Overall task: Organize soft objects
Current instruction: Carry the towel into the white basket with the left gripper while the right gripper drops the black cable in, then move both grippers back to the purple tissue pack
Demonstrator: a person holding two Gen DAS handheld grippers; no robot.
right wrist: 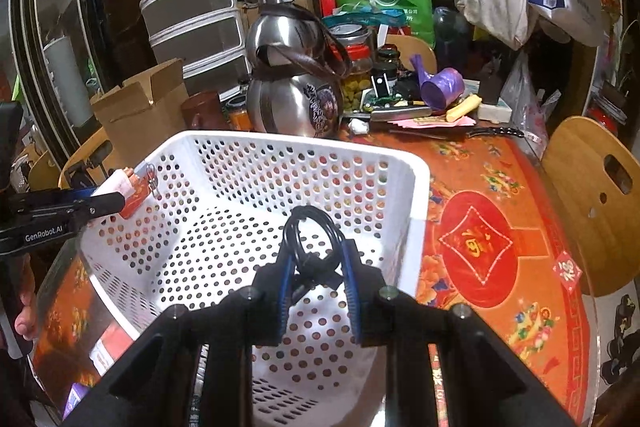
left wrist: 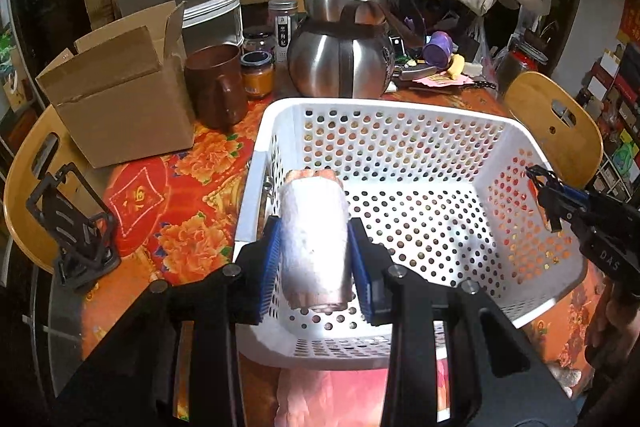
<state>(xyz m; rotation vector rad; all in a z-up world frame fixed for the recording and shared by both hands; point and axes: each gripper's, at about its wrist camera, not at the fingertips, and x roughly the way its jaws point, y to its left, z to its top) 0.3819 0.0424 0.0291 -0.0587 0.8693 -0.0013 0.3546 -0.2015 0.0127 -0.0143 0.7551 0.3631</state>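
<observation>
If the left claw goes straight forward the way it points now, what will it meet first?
Probably the white basket: the left claw, shut on the rolled towel, points into it toward the perforated far wall. The floor could come first; depth is unclear.

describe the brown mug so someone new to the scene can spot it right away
Start at the white perforated basket in the middle of the floral table. Just past its far left corner stands an open cardboard box, and the brown mug sits right beside that box. It is the only tall opaque brown cup there, handle toward the camera; its neighbours are small glass jars and steel kettles.
</observation>
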